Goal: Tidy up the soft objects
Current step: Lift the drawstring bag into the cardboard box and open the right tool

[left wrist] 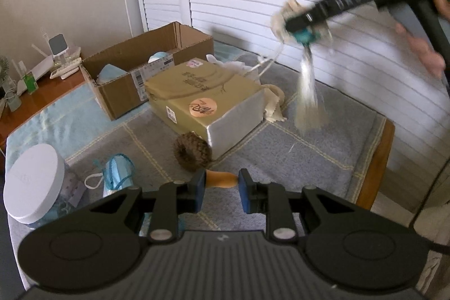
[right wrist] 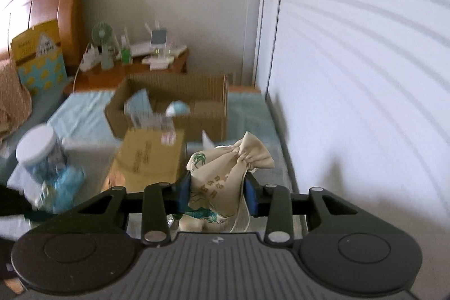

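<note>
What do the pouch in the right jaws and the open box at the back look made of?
Pouch: cream woven cloth, matte, likely cotton; it wrinkles and gathers at a drawstring neck. Open box: plain brown corrugated cardboard, with fluting visible along the cut rim.

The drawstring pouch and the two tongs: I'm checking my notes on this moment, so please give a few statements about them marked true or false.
1. The right tongs grip a printed cream drawstring pouch. True.
2. The pouch lies on the table. False: it hangs in the air, lifted above the grey mat.
3. The left tongs are empty. False: they are shut on a wooden handle of a brown bristle brush.
4. The open cardboard box holds light blue items. True.
5. The white-lidded jar stands inside that box. False: it stands on the table, outside.
</note>
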Motion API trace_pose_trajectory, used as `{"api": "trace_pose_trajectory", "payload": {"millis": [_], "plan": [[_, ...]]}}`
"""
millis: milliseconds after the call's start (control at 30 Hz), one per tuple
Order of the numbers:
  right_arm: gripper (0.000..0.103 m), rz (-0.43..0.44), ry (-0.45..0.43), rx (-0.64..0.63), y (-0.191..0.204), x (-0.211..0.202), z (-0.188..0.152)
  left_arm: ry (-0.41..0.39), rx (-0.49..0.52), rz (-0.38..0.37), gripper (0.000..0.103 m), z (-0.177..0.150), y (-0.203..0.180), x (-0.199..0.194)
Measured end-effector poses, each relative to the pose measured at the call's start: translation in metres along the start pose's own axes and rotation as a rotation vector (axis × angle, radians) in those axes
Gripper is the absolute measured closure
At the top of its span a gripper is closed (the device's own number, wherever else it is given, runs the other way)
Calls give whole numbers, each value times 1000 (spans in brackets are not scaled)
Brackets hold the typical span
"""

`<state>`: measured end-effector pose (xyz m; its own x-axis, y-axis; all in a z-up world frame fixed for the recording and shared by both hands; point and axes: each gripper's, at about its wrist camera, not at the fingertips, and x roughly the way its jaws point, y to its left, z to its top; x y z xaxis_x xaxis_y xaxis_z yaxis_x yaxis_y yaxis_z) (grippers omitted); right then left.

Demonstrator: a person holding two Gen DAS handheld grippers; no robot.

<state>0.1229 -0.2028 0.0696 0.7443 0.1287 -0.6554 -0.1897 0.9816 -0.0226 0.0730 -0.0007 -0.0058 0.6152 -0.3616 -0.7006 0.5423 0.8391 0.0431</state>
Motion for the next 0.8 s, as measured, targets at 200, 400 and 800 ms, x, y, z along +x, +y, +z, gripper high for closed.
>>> {"api": "trace_pose_trajectory", "payload": {"millis": [200, 400, 800], "plan": [[60, 9, -56, -4, 11, 8, 48, -18, -9, 0, 79, -3, 6, -5], [60, 26, -84, -11, 24, 19, 95, -29, -29, 3, 79, -6, 16, -6], [60, 40, -88, 18, 57, 68, 165, -42, -73, -1, 79, -8, 37, 0]]}}
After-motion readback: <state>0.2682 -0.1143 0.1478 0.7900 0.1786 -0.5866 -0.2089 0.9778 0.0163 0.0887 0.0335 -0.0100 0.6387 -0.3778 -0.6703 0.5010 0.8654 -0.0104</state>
